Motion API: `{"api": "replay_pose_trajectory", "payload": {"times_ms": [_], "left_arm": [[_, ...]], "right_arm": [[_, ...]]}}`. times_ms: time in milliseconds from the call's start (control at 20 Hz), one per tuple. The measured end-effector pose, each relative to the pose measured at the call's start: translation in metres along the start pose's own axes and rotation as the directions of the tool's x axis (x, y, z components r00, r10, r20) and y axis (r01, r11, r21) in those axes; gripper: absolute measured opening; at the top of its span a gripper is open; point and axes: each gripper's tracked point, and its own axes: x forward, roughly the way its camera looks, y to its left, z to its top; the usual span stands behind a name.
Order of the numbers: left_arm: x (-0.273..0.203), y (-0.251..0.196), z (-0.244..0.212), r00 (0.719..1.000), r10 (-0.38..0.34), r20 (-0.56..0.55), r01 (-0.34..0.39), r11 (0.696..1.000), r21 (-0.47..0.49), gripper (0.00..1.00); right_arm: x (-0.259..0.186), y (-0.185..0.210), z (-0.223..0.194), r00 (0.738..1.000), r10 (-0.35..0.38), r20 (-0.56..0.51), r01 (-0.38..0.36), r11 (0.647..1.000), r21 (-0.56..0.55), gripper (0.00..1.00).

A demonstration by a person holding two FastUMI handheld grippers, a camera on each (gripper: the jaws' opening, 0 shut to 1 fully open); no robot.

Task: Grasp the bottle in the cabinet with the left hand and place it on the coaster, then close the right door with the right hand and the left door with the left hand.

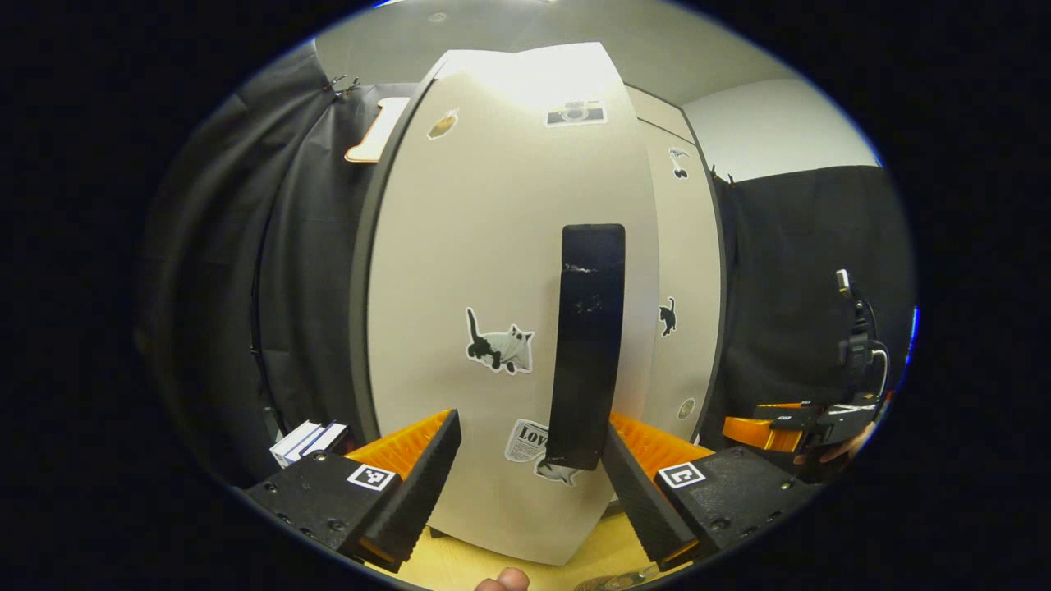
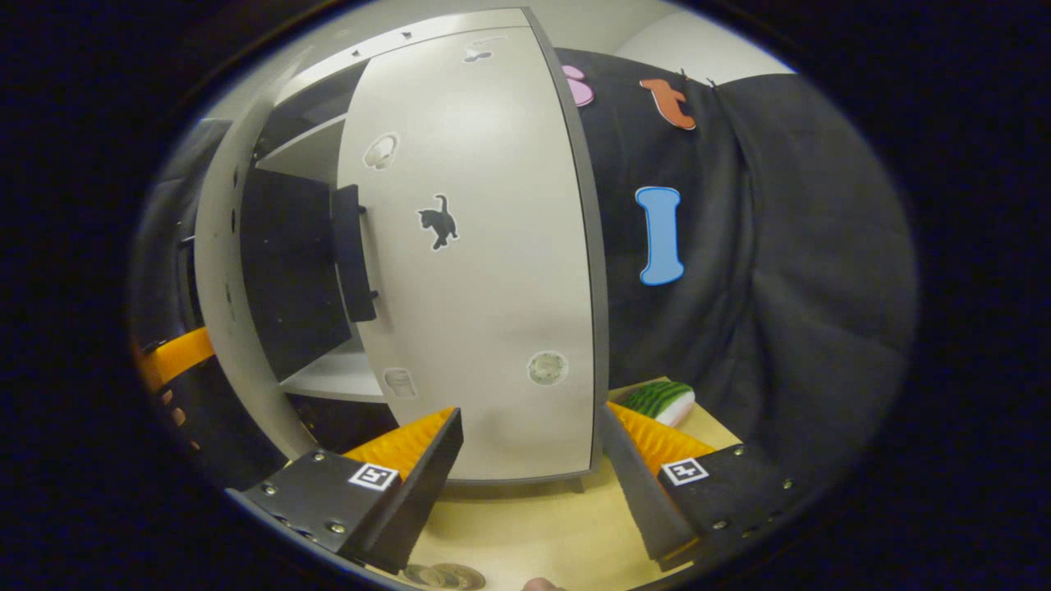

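Cabinet [image 1: 509,271] fills the space dead ahead of the left tongs [image 1: 530,484], pale w/ dark edge trim. Left door [image 1: 493,246] sits just in front of those tongs, face-on, w/ cat, camera and newspaper stickers on it. Its black vertical handle [image 1: 588,345] hangs just above and between the left tongs' fingers [image 1: 410,484], nearer the right-side one; touching or not, can't tell. Left tongs are spread wide, nothing pinched.

Right door [image 2: 476,263] stands straight ahead of the right tongs [image 2: 534,484], looks shut or nearly so, black cat sticker mid-panel. In the left gripper view it shows as a narrower strip beyond the handle. Left of the right tongs, the other door is swung open w/ its dark handle [image 2: 351,250] edge-on, shelf [image 2: 337,377] and dark interior visible behind. Right tongs also spread wide, empty, hovering above the pale wood surface [image 2: 534,533].

Bottle: can't pick it out. A round rim at the bottom edge, just below the right tongs, may be the coaster [image 2: 443,576] – not sure.

Smaller bits: green striped item [image 2: 661,400] on the surface just beyond the right tongs' right finger; white boxes [image 1: 308,442] far left of the left tongs; right tongs w/ a hand seen low right in the left gripper view [image 1: 788,431].
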Motion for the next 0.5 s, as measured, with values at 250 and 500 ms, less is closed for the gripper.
{"api": "replay_pose_trajectory", "payload": {"times_ms": [250,500], "left_arm": [[0.023,-0.008,0.0,1.0,0.007,0.0,-0.007,1.0,-0.004,1.0],[0.049,-0.014,-0.003,1.0,0.026,-0.005,-0.026,0.999,-0.034,1.0]], "right_arm": [[0.002,-0.006,-0.004,1.0,-0.003,-0.009,0.003,1.0,0.013,1.0],[-0.003,0.001,-0.002,1.0,0.018,-0.003,-0.018,0.999,0.028,1.0]]}}
